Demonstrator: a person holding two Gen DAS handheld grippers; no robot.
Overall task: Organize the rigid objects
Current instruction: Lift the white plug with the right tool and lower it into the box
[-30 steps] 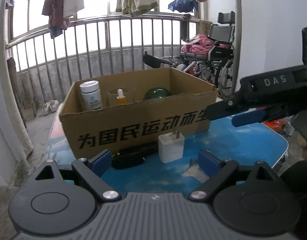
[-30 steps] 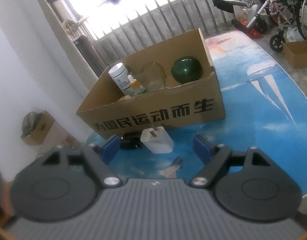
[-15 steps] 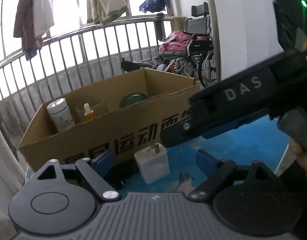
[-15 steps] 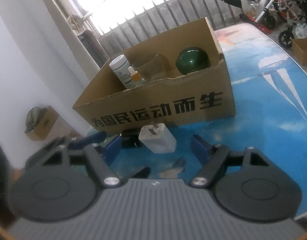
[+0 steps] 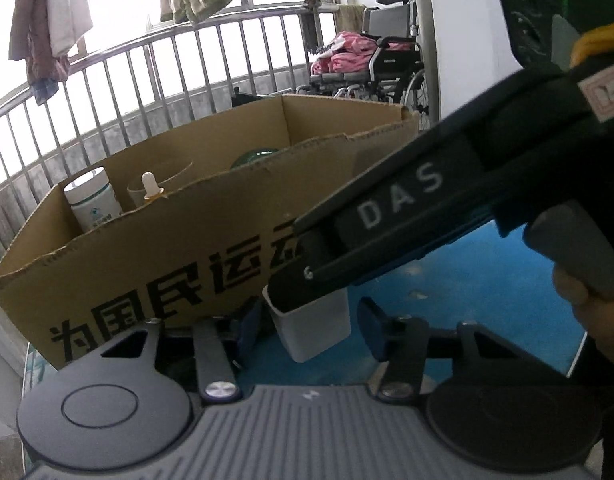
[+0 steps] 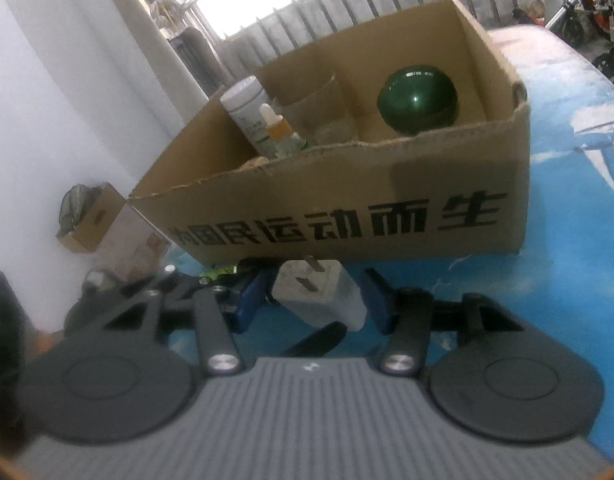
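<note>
A white plug adapter (image 5: 313, 330) lies on the blue table in front of a cardboard box (image 5: 195, 240). It also shows in the right wrist view (image 6: 319, 294). My left gripper (image 5: 309, 330) is open with a blue pad on each side of the adapter, not touching it. My right gripper (image 6: 315, 300) is open around the same adapter, and its black body (image 5: 407, 208) crosses the left wrist view above the adapter. The box (image 6: 367, 216) holds a white bottle (image 6: 247, 114), a dropper bottle (image 6: 281, 130), a glass (image 6: 323, 116) and a dark green ball (image 6: 417, 100).
A black object (image 6: 243, 270) lies left of the adapter against the box, mostly hidden. The blue table (image 6: 567, 184) runs on to the right. A railing (image 5: 147, 92) and a wheelchair (image 5: 387, 68) stand behind the box. A small carton (image 6: 89, 224) sits on the floor at left.
Both grippers have moved forward and down to the adapter, which now sits between their open fingers. The right gripper's body has swung across the left wrist view.
</note>
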